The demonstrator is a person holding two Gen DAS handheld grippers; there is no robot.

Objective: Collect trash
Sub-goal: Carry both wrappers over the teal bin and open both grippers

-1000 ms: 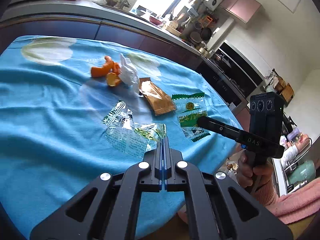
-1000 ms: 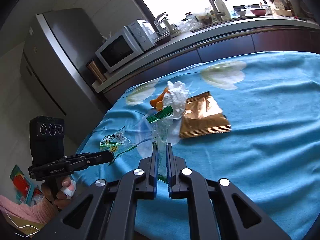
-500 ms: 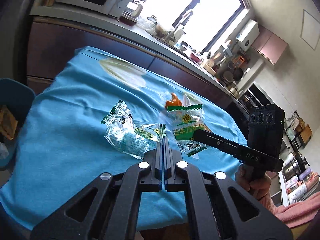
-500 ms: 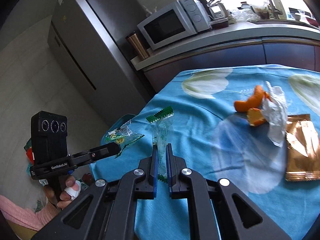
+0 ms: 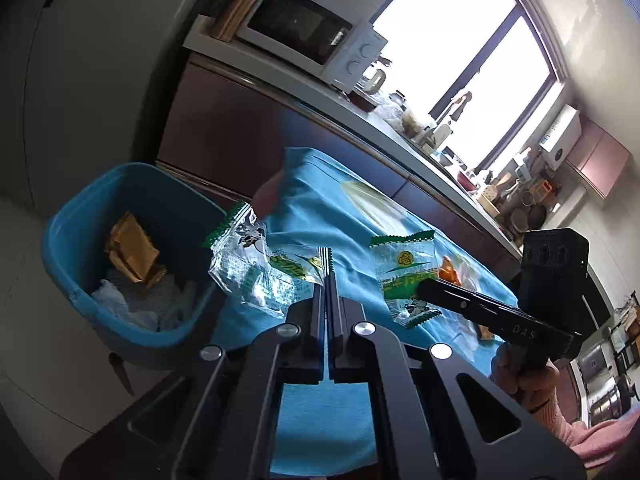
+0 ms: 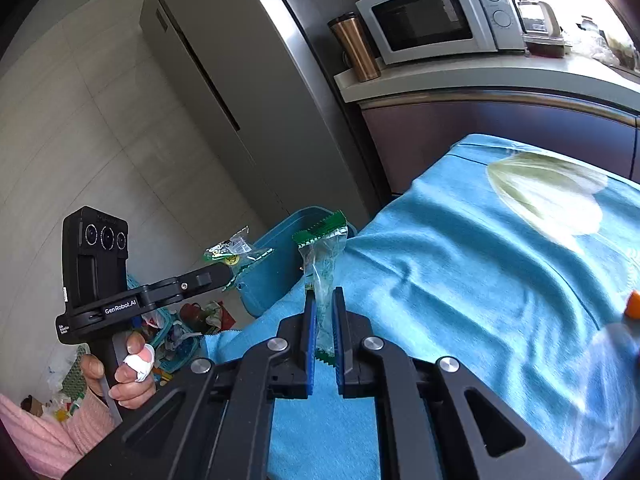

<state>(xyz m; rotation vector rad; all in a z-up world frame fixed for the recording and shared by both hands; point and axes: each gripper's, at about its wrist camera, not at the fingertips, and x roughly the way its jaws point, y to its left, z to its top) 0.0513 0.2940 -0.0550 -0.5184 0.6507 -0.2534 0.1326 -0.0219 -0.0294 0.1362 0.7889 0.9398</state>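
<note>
My left gripper [image 5: 328, 280] is shut on a clear green-edged wrapper [image 5: 256, 268], held at the table's left edge beside the blue trash bin [image 5: 72, 240]. The bin holds a gold wrapper [image 5: 132, 248] and white plastic. My right gripper [image 6: 323, 300] is shut on a second green and clear wrapper [image 6: 322, 256], held above the tablecloth edge near the bin [image 6: 280, 256]. In the left wrist view that wrapper [image 5: 402, 272] hangs from the right gripper's fingers [image 5: 460, 300]. In the right wrist view the left gripper [image 6: 224, 274] carries its wrapper [image 6: 232, 250].
The table wears a blue cloth [image 6: 480, 280]. An orange peel [image 5: 448, 270] lies on it further right. A fridge [image 6: 248, 80] and a counter with a microwave [image 6: 432, 16] stand behind the bin. Litter lies on the floor [image 6: 188, 324].
Both grippers have swung left with their wrappers, from over the table's middle to its left edge. The blue bin has come into view beside them.
</note>
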